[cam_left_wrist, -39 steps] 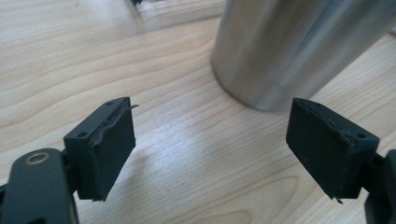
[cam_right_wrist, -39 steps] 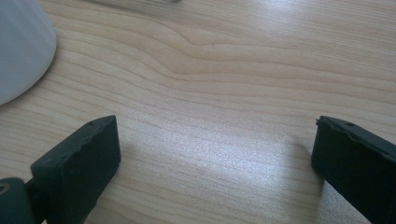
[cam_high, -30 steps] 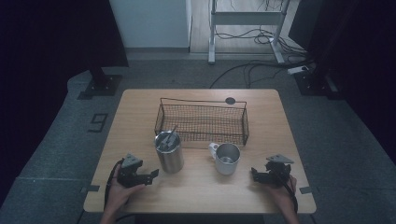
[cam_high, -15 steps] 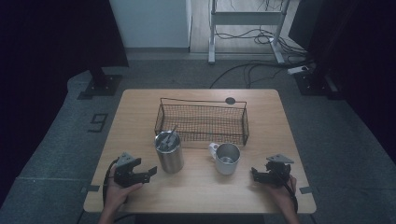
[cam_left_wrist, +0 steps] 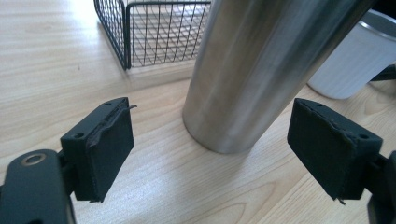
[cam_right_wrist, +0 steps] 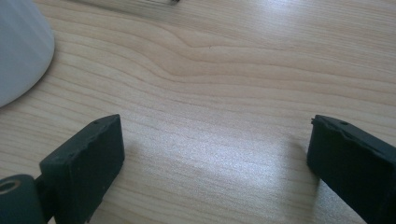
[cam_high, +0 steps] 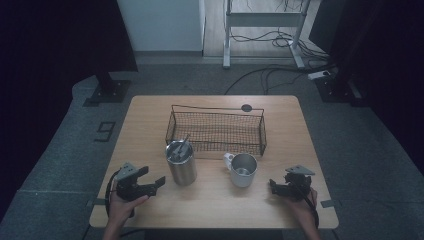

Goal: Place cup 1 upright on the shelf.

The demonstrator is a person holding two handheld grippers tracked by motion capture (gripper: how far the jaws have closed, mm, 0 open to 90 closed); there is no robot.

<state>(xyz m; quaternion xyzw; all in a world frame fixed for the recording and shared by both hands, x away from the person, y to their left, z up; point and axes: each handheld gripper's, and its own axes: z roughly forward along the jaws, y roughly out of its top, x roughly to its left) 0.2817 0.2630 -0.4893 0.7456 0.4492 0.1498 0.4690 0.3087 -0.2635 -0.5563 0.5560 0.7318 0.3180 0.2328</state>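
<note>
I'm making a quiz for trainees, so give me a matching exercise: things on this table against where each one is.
Things:
1. steel tumbler
2. white mug
3. wire basket
4. left gripper

Places:
A. behind both cups, mid-table
B. near edge, left of the tumbler
C. right of the tumbler
D. front of the basket's left end, utensils inside

Pairs: 1-D, 2-C, 3-A, 4-B
</note>
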